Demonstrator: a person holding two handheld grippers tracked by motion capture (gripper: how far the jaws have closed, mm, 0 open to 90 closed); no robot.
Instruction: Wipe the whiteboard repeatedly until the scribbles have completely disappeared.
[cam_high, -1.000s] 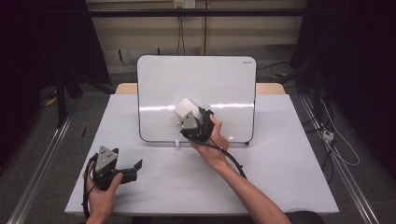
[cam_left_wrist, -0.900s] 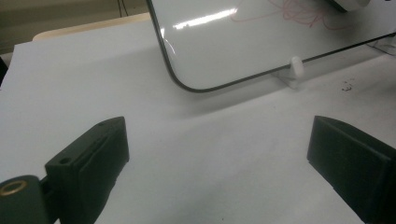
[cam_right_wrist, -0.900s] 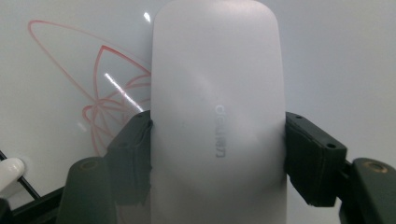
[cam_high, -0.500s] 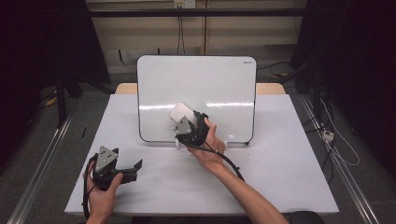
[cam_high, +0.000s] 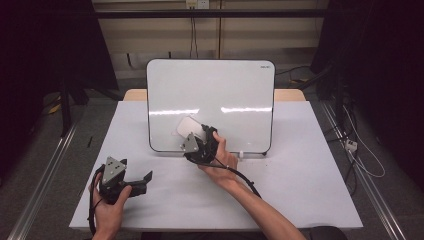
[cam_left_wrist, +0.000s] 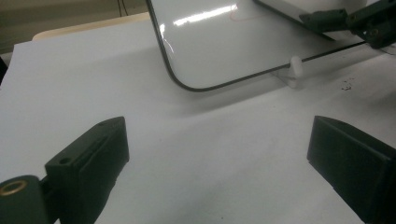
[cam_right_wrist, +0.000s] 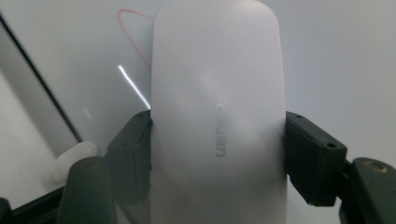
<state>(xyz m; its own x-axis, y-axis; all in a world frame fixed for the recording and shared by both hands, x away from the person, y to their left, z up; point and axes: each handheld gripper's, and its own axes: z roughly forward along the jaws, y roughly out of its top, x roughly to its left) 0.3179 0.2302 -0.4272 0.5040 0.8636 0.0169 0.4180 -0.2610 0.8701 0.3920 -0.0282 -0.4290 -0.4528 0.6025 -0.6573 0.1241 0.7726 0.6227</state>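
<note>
The upright whiteboard (cam_high: 220, 100) blocks the table's (cam_high: 310, 190) back, while the bare front and right stay passable

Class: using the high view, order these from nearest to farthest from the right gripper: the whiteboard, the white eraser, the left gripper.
1. White eraser: clamped in the right gripper.
2. Whiteboard: directly behind the eraser.
3. Left gripper: low at the table's left, jaws open.
</note>
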